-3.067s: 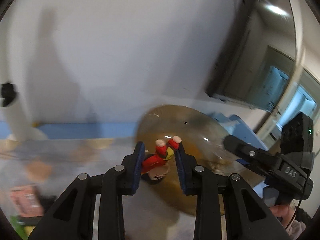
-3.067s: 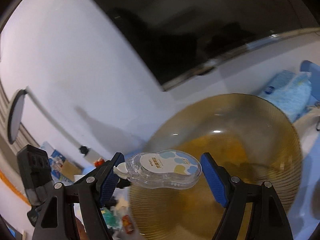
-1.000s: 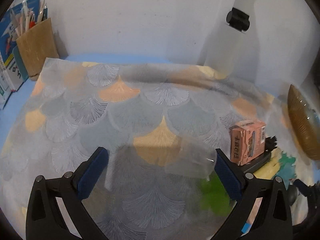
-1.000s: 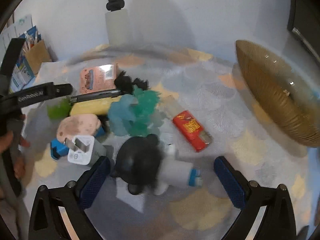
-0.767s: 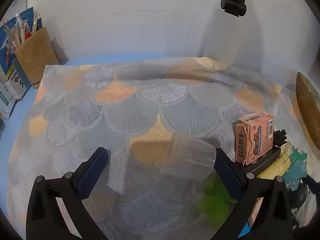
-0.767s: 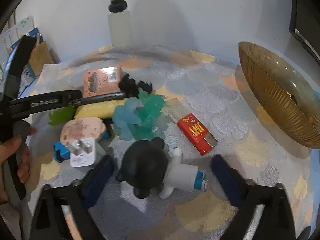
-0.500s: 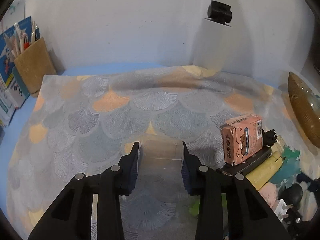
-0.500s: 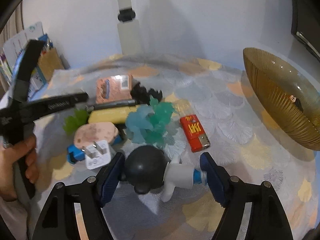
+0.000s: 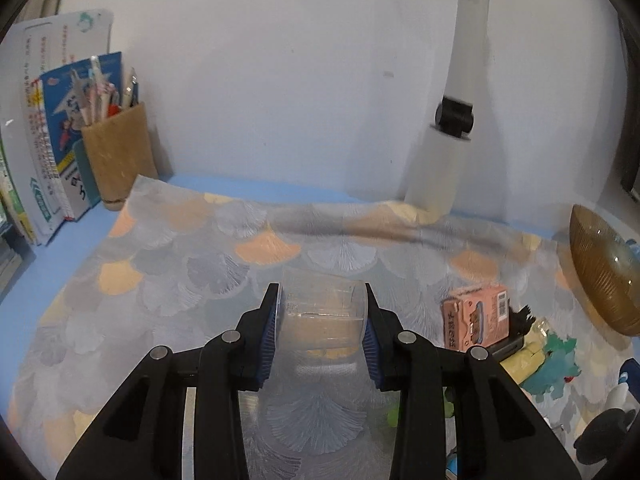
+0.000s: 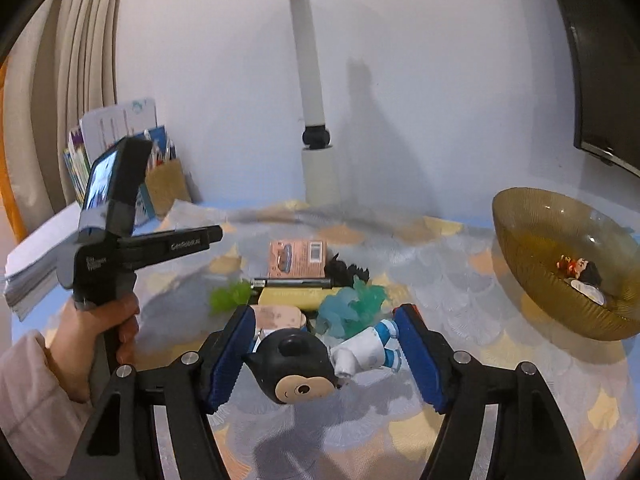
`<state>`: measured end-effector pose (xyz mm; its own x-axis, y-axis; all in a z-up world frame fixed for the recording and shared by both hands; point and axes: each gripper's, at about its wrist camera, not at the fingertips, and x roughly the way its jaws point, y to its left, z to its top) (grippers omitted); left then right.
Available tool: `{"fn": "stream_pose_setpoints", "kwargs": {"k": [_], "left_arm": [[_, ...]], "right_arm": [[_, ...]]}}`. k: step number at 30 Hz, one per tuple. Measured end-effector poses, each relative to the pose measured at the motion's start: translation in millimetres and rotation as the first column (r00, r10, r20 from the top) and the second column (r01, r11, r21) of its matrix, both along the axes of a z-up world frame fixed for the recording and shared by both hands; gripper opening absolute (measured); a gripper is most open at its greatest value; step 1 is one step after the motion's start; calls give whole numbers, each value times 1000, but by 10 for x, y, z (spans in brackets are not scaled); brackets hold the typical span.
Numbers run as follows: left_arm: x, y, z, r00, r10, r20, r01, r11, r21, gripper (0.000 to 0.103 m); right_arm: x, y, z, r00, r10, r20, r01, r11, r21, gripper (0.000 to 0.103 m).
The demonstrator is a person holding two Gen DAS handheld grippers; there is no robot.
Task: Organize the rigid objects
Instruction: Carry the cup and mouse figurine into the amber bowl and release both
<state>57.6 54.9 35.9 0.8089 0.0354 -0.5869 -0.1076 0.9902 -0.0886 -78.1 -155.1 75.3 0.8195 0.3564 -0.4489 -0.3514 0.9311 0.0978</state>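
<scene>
My left gripper (image 9: pixel 322 334) is shut on a clear plastic cup (image 9: pixel 320 292), held just above the patterned cloth (image 9: pixel 180 280) with its mouth toward the camera. In the right wrist view a toy mouse figure (image 10: pixel 292 364) with a black head and a white body lies sideways between the blue pads of my right gripper (image 10: pixel 324 320). Those jaws are closing and both pads touch the figure, which hangs clear of the cloth over its shadow. An amber glass bowl (image 10: pixel 532 280) stands at the right with a small red figure (image 10: pixel 570 266) inside.
A pile lies beyond the mouse figure: a pink box (image 10: pixel 296 260), a black pen (image 10: pixel 292 282), a yellow bar (image 10: pixel 288 297), teal plastic pieces (image 10: pixel 352 308) and a green piece (image 10: pixel 228 296). A white lamp post (image 10: pixel 316 160) and a pencil holder (image 9: pixel 116 160) stand by the wall.
The left jaws closed on the lying cup and raised it. The right jaws narrowed around the mouse figure and lifted it off the cloth. Both views have tipped upward.
</scene>
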Motion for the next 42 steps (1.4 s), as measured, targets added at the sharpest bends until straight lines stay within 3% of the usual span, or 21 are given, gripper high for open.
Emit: {"fn": "stream_pose_setpoints", "kwargs": {"k": [6, 12, 19, 23, 32, 36, 42], "left_arm": [[-115, -6, 84, 996, -12, 90, 11, 1000, 8, 34], [-144, -29, 116, 994, -18, 107, 17, 1000, 13, 34], [-232, -1, 146, 988, -13, 152, 15, 1000, -14, 34], [-275, -63, 198, 987, -54, 154, 66, 995, -77, 34], [-88, -660, 636, 962, -197, 188, 219, 971, -100, 34], [50, -1134, 737, 937, -299, 179, 317, 945, -84, 34], [197, -1694, 763, 915, -377, 145, 391, 917, -81, 34]], "right_arm": [[-126, -189, 62, 998, -11, 68, 4, 994, 110, 71], [-296, -315, 100, 992, -17, 121, -4, 986, 168, 71], [-219, -567, 72, 996, -48, 74, 25, 960, 279, 71], [-124, -753, 228, 998, -33, 61, 10, 941, 339, 71], [241, -1219, 743, 994, -69, 79, 33, 923, 384, 71], [492, -1445, 800, 994, -103, 27, 83, 911, 404, 71], [771, -1871, 752, 988, -136, -68, 152, 888, 434, 71]]}}
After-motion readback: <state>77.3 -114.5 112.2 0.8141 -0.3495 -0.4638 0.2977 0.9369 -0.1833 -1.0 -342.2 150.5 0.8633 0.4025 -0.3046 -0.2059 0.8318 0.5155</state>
